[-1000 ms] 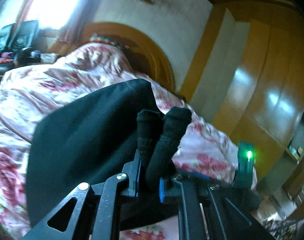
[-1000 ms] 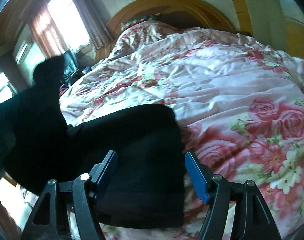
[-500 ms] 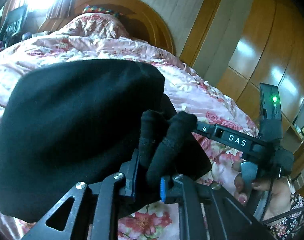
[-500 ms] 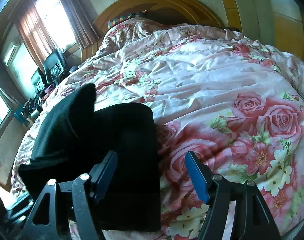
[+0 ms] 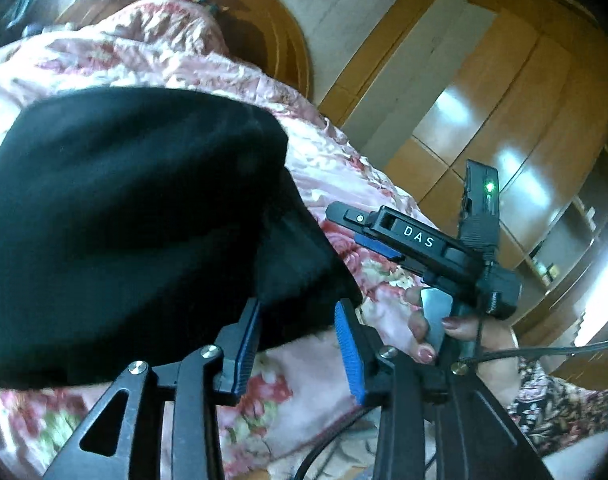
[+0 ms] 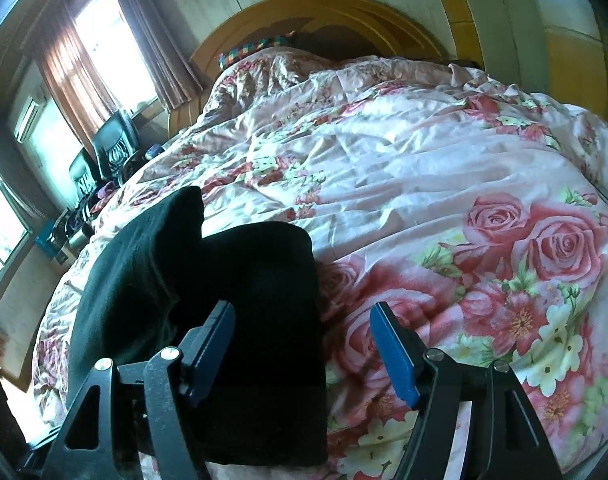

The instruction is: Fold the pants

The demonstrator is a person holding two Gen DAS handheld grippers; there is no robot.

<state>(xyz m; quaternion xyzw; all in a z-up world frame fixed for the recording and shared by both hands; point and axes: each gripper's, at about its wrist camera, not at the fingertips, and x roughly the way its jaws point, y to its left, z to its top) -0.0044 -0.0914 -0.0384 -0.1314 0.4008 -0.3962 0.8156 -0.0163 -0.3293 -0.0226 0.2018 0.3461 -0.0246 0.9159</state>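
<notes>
Left gripper: jaws parted, blue pads clear of each other, nothing clamped between them. A loose corner of the black pants lies just ahead of the tips and appears to be free of them; contact with the left pad cannot be ruled out.

Right gripper: jaws spread wide and empty. In its own view its left finger stands over the folded cloth and its right finger over bare quilt. In the left wrist view it sits just beside the right edge of the bundle, with the operator's hand on its trigger.

The pants lie as a compact dark bundle near the foot edge of the bed, stacked in layers, with one raised flap on the window side. Judgement: both tools are released because a fold is laid down; the upstanding flap suggests flattening or a final tuck remains.

Surface: a pink floral quilt, creased and soft, likely to let the bundle sag or shift under pressure.

Room: an arched wooden headboard at the far end, a curtained window on the left, dark chairs below it, and glossy wooden wardrobe doors to the right.
</notes>
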